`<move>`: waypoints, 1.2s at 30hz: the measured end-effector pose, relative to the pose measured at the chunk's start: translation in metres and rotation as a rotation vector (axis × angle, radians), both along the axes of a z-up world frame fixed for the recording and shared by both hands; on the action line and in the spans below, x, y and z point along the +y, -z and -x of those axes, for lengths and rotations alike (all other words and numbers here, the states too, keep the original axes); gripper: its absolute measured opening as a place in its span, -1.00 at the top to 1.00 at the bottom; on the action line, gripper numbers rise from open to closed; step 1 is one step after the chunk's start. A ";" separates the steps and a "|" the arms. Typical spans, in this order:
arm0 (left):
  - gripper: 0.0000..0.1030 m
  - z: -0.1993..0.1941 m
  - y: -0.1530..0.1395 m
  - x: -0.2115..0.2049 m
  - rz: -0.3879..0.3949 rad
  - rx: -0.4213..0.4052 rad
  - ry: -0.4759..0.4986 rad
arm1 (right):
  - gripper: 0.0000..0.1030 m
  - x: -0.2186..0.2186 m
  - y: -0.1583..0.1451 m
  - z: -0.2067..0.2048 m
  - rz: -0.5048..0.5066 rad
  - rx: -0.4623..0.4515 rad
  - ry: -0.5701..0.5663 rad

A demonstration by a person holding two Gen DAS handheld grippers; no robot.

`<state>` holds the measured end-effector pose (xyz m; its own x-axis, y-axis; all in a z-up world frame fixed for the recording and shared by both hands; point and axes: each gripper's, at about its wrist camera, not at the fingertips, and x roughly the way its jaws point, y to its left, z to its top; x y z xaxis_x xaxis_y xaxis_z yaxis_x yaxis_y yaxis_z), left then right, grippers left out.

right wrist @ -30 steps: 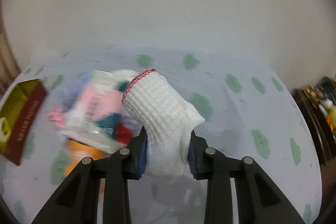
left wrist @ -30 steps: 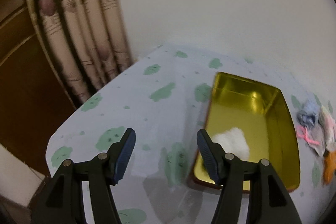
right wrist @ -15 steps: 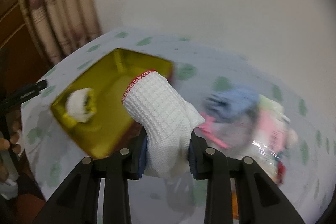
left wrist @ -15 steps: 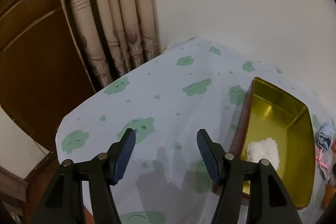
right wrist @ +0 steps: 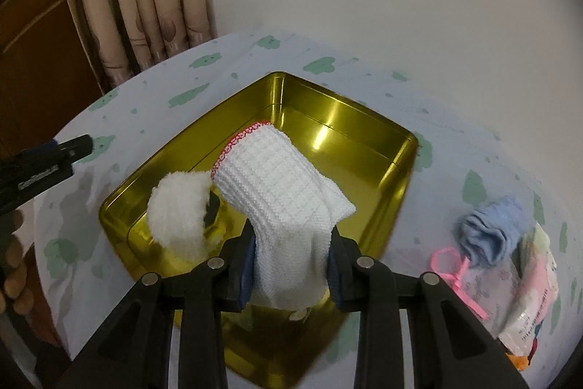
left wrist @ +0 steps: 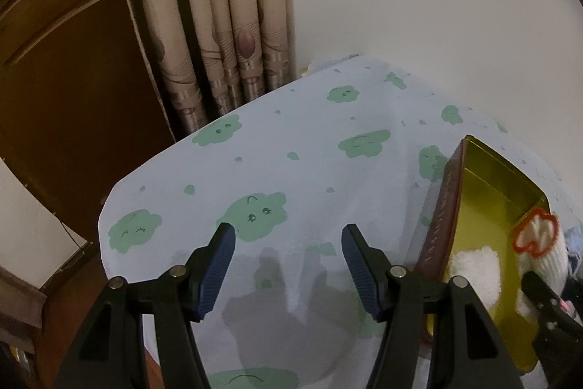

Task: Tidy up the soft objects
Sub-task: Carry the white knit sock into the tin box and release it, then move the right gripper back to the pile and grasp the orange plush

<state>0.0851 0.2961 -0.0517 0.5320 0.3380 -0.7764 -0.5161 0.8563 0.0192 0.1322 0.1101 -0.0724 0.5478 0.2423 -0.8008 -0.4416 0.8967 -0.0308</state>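
One gloved right claw, now over tin.

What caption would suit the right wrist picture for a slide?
Right gripper holds a white glove over a gold tin with a fluffy white cloth inside.

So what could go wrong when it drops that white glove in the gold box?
The white glove in the right gripper hangs above the fluffy white cloth, so it may land piled on top. Let go too near the gold tin's front rim, it might flop onto the tablecloth.
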 end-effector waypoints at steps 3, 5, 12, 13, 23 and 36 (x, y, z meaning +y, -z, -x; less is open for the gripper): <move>-0.21 0.003 -0.001 0.004 0.026 -0.018 -0.011 | 0.42 0.013 0.008 -0.007 0.025 0.005 -0.007; -0.21 0.004 0.000 0.006 0.026 -0.016 -0.024 | 0.42 0.017 0.013 -0.012 0.042 0.003 -0.001; -0.21 0.003 0.000 0.007 0.032 -0.023 -0.018 | 0.37 0.021 0.025 -0.018 0.037 0.037 0.007; -0.21 0.003 0.001 0.007 0.025 -0.019 -0.017 | 0.32 0.022 0.026 -0.017 0.039 0.037 0.009; -0.21 0.003 0.000 0.006 0.030 -0.014 -0.010 | -0.13 0.018 0.021 -0.012 0.017 0.026 0.017; -0.21 0.001 0.001 0.000 0.019 -0.002 -0.001 | -0.44 -0.005 -0.022 0.016 -0.065 -0.051 0.039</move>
<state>0.0839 0.2961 -0.0523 0.5332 0.3236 -0.7816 -0.5168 0.8561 0.0019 0.1157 0.1056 -0.0508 0.5977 0.2710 -0.7545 -0.4060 0.9139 0.0067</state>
